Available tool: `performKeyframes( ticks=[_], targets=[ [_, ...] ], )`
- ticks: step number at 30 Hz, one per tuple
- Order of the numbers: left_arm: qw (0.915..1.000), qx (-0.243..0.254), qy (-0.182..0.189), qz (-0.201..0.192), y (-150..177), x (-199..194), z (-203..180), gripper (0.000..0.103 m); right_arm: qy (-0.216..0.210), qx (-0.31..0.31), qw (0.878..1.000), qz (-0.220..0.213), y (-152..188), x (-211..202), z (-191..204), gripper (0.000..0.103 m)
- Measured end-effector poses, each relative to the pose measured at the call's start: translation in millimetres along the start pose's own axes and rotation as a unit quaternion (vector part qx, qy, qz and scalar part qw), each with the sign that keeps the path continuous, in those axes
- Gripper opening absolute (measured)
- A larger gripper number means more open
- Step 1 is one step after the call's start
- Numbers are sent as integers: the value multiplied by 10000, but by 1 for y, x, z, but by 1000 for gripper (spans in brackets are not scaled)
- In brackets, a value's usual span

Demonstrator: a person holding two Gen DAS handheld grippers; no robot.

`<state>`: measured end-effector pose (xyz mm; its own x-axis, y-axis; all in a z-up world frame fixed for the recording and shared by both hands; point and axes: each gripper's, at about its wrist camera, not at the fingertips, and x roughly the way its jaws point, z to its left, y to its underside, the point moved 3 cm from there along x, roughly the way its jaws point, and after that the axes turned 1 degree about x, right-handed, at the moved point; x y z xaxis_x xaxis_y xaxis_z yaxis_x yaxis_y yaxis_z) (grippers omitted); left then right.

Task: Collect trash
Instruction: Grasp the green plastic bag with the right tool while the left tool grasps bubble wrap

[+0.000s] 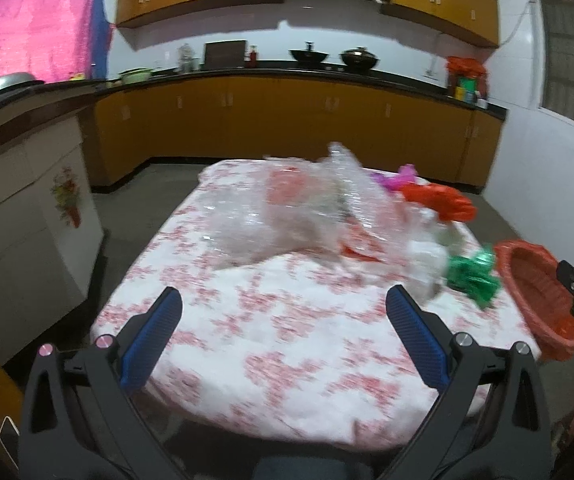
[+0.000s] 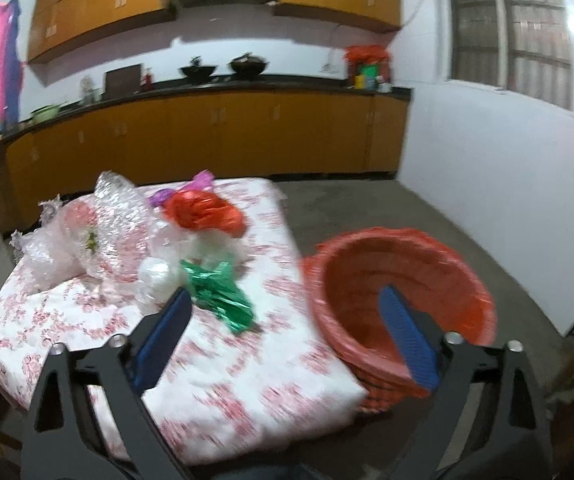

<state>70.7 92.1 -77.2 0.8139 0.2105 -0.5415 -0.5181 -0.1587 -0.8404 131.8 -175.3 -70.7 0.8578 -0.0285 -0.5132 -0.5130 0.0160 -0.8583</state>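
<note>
Both jaws wide, empty; green wrapper (image 2: 223, 298) ahead of right gripper (image 2: 285, 308).

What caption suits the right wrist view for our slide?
Open right hand-held gripper hovers between green foil wrapper on the floral tablecloth and an empty orange basket.

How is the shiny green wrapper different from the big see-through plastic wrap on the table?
The green wrapper is small, solid green and foil-shiny; the clear plastic wrap is far bigger and see-through, so the flowered tablecloth shows through it. The green wrapper lies near the orange basket, while the clear plastic wrap sits farther away, toward the table's other side. Both are crumpled and lie on the table, not in the basket.
</note>
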Motion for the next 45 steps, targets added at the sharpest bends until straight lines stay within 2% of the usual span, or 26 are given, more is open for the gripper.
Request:
performKeyframes(
  ticks=[4,7,10,15,18,23,26,31,34,37,42,45],
  targets=[
    [9997,-41,-209,-89,-6,18,15,99,-216,-122,9993,292,-2,47,21,80],
    [9996,-13,-273,-109,-12,33,18,99,-263,-123,9982,517,0,76,28,80],
    [9997,-73,-235,-82,-20,50,24,99,-253,-157,9972,679,0,97,32,79],
    [9994,-263,-172,-116,-34,76,32,99,-385,-261,9947,913,3,120,40,67],
    [9993,-256,-215,-181,-40,88,33,99,-529,-360,9932,976,7,127,46,54],
    [9992,-281,-179,-217,-59,109,36,98,-735,-535,9912,963,9,126,54,19],
    [9993,-255,-39,-281,-74,117,32,91,-843,-497,9905,969,11,124,55,9],
    [9991,-193,190,-314,-101,130,18,88,-856,-355,9910,968,14,123,50,6],
    [9986,-310,399,-148,-113,140,11,88,-842,-316,9909,999,17,120,47,6],
    [9986,-337,410,39,-117,148,0,87,-813,-293,9911,1012,19,117,45,6],
    [9986,-194,291,388,-108,162,-21,71,-797,-287,9911,1023,19,112,44,6],
    [9970,-239,313,669,-103,175,-24,49,-799,-310,9914,990,18,109,43,6]
  ],
)
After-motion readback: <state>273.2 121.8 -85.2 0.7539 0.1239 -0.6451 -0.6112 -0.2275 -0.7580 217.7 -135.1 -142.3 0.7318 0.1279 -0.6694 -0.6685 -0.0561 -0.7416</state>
